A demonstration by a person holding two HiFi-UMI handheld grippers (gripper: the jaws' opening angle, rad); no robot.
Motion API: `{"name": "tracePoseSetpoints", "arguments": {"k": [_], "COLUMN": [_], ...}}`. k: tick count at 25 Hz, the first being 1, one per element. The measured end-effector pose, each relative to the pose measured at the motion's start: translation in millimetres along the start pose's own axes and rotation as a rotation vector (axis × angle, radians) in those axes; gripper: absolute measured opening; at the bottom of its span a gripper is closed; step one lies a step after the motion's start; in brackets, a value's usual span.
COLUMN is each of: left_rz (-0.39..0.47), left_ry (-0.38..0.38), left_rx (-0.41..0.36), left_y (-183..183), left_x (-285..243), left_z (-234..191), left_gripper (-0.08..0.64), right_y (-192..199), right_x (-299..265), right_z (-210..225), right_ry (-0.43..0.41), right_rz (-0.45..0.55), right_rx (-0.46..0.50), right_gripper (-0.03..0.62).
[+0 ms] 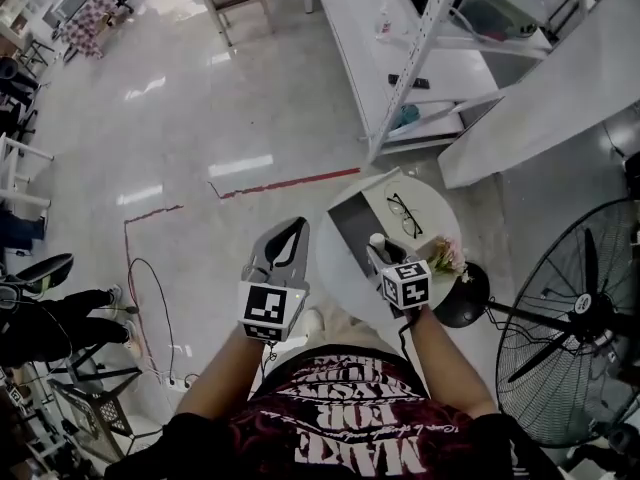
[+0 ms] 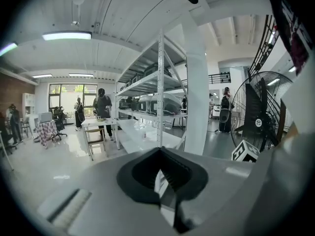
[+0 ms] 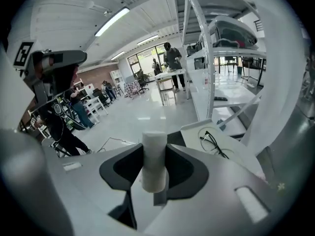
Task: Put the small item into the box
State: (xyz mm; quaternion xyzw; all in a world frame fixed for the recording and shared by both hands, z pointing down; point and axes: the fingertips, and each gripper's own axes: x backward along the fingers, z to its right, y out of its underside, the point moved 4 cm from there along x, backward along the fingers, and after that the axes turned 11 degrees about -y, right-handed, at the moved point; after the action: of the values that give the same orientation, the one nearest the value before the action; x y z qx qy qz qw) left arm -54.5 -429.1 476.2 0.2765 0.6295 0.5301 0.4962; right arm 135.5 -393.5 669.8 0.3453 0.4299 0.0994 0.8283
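Cylinder [image 3: 154, 156], white, seemingly light and soft, stands clamped mid-body in our right gripper [image 3: 154, 173], on the near side of the box [image 1: 350, 230]; we squeeze gently. Our left gripper [image 2: 161, 176] is closed, empty.

**Three cameras: one on the head, one behind each pair of fingers**

Head view: looks steeply down from well above the fingers, taking in the left gripper [image 1: 292, 230], the right gripper [image 1: 379, 249] and the round table [image 1: 441, 218] just beyond the right fingertips.

Left gripper view: sits close behind the fingers and faces almost level past their tips toward the shelving rack [image 2: 160, 82] and the fan [image 2: 258, 117].

Right gripper view: sits equally close and tilts down past the fingertips onto the glasses [image 3: 212, 142].

Shares the glasses and table between the head and right gripper views, the fan between the head and left gripper views, and the rack across all three.
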Motion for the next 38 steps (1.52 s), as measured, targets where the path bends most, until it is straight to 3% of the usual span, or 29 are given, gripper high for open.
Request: {"name": "tracePoseSetpoints", "arguments": {"k": [9,27,38], "left_rz": [-0.04,-0.116,-0.108], "left_ry": [-0.021,-0.053,-0.075], "left_rx": [0.023,0.035,0.034], "left_y": [18.9,44.9,45.3], "left_x": [-11.7,6.0,29.5], "left_z": [-11.4,-34.4,-43.5], "left_gripper": [0.001,0.001,0.0], "right_y": [29.5,77.7,84.2], "right_x": [-43.7,-96.0,-99.0], "right_z": [20.0,39.5,41.8], "right_ry": [-0.025,0.059,0.12], "right_rz": [-0.107,-0.347,-0.366], "right_rx": [-0.04,-0.013,0.003], "right_gripper": [0.163,0.164,0.199]}}
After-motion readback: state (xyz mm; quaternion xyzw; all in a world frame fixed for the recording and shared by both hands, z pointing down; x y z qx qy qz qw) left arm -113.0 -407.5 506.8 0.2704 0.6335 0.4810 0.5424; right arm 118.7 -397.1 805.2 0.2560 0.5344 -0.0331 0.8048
